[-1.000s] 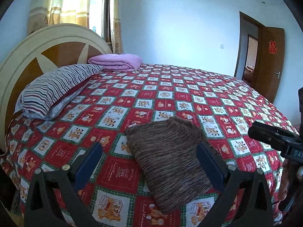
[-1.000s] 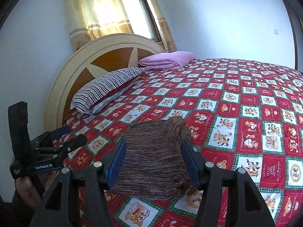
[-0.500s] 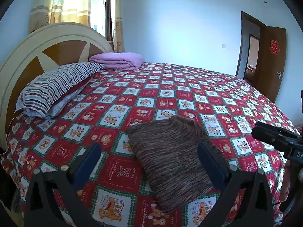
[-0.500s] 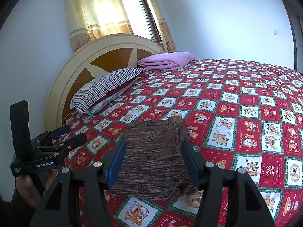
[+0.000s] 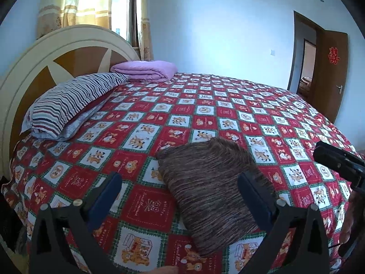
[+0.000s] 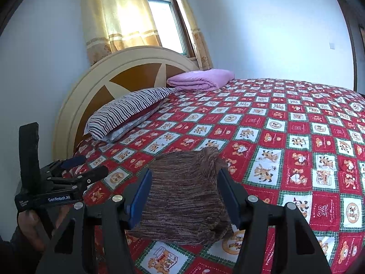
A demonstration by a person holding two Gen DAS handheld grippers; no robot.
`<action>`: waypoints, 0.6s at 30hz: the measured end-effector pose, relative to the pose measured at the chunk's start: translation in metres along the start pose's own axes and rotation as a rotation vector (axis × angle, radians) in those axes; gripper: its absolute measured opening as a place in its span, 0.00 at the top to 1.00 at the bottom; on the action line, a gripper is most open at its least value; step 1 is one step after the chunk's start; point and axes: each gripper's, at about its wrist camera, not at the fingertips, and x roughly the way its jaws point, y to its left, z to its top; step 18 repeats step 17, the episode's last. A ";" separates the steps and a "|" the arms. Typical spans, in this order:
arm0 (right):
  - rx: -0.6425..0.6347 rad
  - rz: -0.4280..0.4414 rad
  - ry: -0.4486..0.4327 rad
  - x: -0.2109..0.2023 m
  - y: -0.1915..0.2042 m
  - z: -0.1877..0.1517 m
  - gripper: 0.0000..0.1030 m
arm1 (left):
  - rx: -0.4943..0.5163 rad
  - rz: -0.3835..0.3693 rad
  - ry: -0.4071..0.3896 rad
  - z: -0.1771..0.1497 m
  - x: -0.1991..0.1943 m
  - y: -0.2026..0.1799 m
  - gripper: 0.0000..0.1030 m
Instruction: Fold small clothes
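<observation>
Spread over the bed (image 5: 205, 105), the folded brown garment (image 5: 212, 187) could be rumpled if snagged by either spread, empty gripper (image 5: 180, 196) (image 6: 183, 194).

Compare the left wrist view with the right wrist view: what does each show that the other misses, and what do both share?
Only the left wrist view shows the open door with its red ornament. Only the right wrist view shows the hand under the left gripper. Both share the folded brown garment, striped pillow, purple blanket and headboard.

The brown garment's (image 5: 212, 189) near edge hides behind blue fingers (image 5: 253, 196) (possibly folded under).
</observation>
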 end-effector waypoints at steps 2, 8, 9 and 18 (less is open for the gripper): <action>0.002 0.001 -0.006 -0.002 0.000 0.000 0.41 | 0.002 0.002 -0.007 0.001 -0.001 0.000 0.00; 0.001 0.008 -0.005 -0.002 0.002 -0.001 0.41 | 0.021 0.014 -0.007 0.001 0.000 -0.003 0.00; -0.001 0.008 -0.003 -0.002 0.002 -0.002 0.41 | 0.021 0.016 -0.005 0.001 0.000 -0.003 0.00; 0.006 0.008 0.014 0.002 -0.001 -0.007 0.41 | 0.024 0.022 0.005 -0.002 0.005 -0.002 0.00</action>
